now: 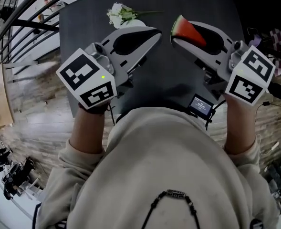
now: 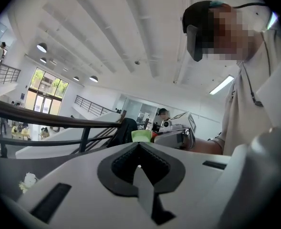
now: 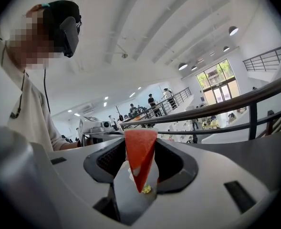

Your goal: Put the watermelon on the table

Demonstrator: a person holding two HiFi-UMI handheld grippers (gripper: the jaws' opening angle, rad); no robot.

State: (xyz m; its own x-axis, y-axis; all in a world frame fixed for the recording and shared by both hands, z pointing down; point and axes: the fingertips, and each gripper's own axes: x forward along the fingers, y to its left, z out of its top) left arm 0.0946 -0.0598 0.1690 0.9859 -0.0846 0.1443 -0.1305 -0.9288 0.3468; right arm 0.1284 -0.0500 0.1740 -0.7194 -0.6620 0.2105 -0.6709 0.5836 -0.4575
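A wedge of watermelon, red with a green rind, is clamped in my right gripper, which hovers over the right side of the dark table. In the right gripper view the slice stands point-down between the two shut jaws of the right gripper. My left gripper is held level with it on the left, its jaws shut on nothing. The left gripper view shows the left gripper with its jaws meeting, and beyond them the green rind. Both gripper cameras are tilted up toward the ceiling.
A small bunch of white flowers lies at the table's far edge. A small device with a lit screen sits at the near edge by my chest. A black railing and wood floor lie to the left.
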